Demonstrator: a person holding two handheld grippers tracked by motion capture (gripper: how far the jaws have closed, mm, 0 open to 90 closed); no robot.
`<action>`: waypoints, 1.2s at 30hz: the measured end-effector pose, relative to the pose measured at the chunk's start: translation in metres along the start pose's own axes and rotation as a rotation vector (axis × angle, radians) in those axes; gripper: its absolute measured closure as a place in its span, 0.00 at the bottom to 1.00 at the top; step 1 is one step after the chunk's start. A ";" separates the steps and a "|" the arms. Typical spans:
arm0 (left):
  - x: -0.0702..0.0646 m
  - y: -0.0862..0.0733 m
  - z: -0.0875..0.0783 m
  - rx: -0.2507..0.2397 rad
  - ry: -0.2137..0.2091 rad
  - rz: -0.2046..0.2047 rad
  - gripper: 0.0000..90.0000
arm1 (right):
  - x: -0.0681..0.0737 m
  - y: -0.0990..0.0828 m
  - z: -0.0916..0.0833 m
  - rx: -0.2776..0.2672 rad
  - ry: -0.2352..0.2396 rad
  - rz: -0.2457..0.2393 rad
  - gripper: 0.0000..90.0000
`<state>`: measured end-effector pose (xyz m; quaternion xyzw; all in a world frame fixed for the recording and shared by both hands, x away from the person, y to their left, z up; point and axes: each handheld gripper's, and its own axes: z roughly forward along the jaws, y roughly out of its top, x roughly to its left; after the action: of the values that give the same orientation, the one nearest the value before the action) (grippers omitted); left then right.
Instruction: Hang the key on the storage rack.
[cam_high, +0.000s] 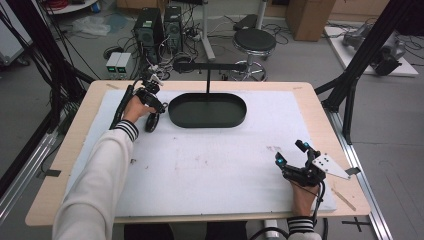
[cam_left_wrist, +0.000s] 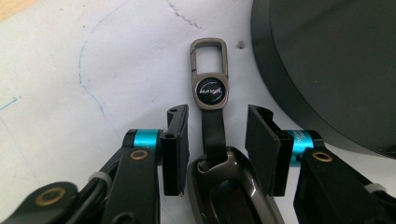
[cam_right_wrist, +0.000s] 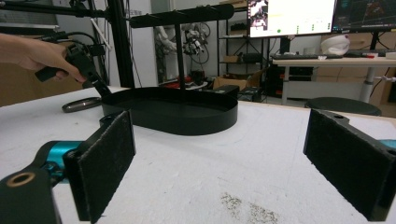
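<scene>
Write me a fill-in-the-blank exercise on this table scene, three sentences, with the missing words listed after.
1. The keychain lies between the pads of the ____ hand-held gripper.
2. The black oval tray carries a stand shaped like the letter ____.
3. The right hand-held gripper has its jaws wide ____, with nothing between them.

Missing words: left; T; open

Left gripper (cam_high: 151, 111) beside black tray (cam_high: 207, 119).
</scene>
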<state>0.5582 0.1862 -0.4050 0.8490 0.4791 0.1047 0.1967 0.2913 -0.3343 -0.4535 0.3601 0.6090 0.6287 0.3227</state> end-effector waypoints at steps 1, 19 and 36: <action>0.000 0.000 0.000 0.000 0.003 0.000 0.68 | 0.000 0.000 0.000 -0.003 0.003 -0.002 0.09; -0.003 0.001 0.006 0.007 0.026 0.014 0.79 | 0.000 0.000 0.000 0.002 0.002 -0.001 0.09; -0.009 0.000 0.003 -0.014 0.078 0.017 0.95 | 0.000 0.000 0.000 0.002 0.004 -0.001 0.09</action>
<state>0.5543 0.1774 -0.4080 0.8470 0.4782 0.1429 0.1831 0.2910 -0.3344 -0.4535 0.3590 0.6105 0.6286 0.3213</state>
